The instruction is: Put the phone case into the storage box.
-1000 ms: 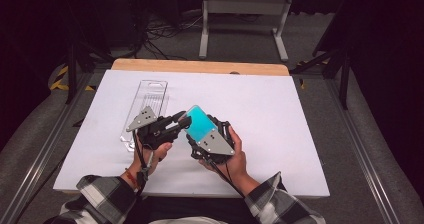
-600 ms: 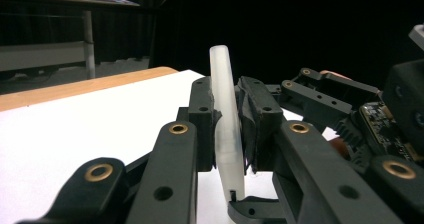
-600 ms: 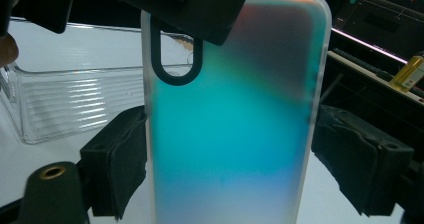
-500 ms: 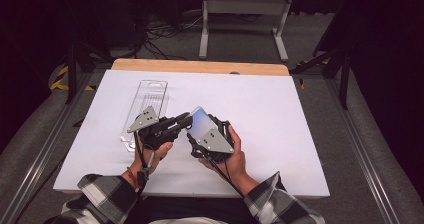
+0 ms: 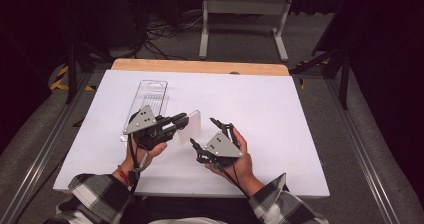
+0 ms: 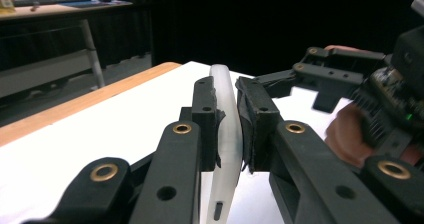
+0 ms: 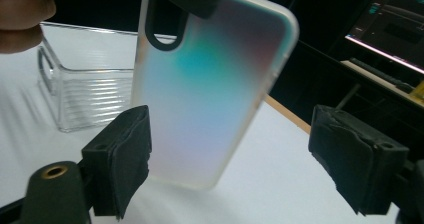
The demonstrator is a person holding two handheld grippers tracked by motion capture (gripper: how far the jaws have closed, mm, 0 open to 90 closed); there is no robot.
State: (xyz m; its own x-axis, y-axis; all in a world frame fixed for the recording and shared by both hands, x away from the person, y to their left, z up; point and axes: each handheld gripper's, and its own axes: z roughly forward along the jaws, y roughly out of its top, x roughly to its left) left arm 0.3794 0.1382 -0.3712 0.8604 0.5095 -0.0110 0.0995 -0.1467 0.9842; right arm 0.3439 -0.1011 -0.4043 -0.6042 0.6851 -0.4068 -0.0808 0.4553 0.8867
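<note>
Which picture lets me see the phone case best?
The right gripper view: the phone case faces the camera, showing its shimmery back and camera hole. The left gripper view shows just its thin white edge pinched between the jaws. In the high view it is a small pale shape.

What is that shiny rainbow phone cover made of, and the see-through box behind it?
The phone cover looks like frosted, half-clear plastic with a pearly finish: teal and pink tints shift across it, and its edge looks milky white. It may be soft or hard; I cannot tell. The box looks like thin, clear, glossy plastic with ribbed walls, and the white table shows through.
</note>
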